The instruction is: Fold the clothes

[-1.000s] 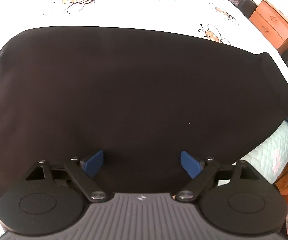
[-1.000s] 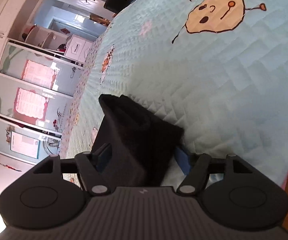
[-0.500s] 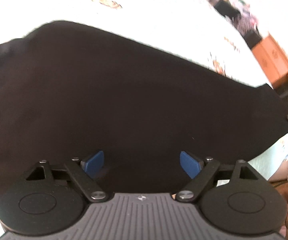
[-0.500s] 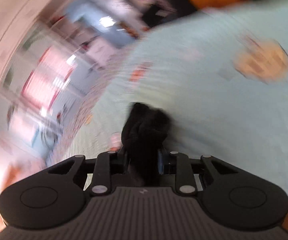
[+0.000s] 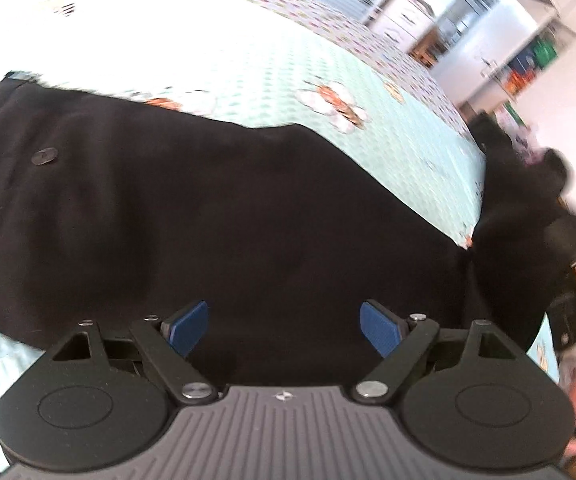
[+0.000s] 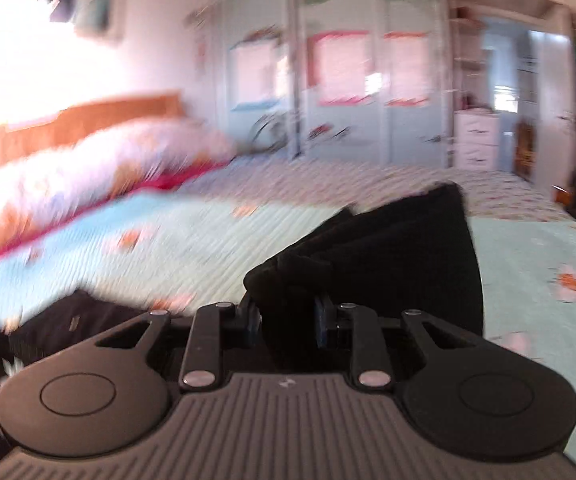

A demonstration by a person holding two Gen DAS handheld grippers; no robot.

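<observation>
garment: black trousers [image 5: 216,216], going by the button and waistband at the left of the left wrist view, spread over most of the middle of that frame on the quilted bedspread [image 5: 288,80]

lifted end: the far end rises off the bed at the right edge of that frame; in the right wrist view it's a bunched wad [image 6: 387,256] standing up in the centre

left gripper [image 5: 284,324]: bottom centre, blue pads wide apart with cloth under them, pinching nothing as far as I can see

right gripper [image 6: 288,320]: pads clamped tight on the wad, so it's holding that end in the air

feel: my guess is soft, floppy and light, no stiffness at all. It sags and bunches where it's grabbed, not slippery, nothing to break

where to grab: hems, waistband or corners, I'd say. Pinch several layers together like the right one does; a mid-panel grab would just tent it

blur: the right view is smeared, so the room behind is hard to read
</observation>
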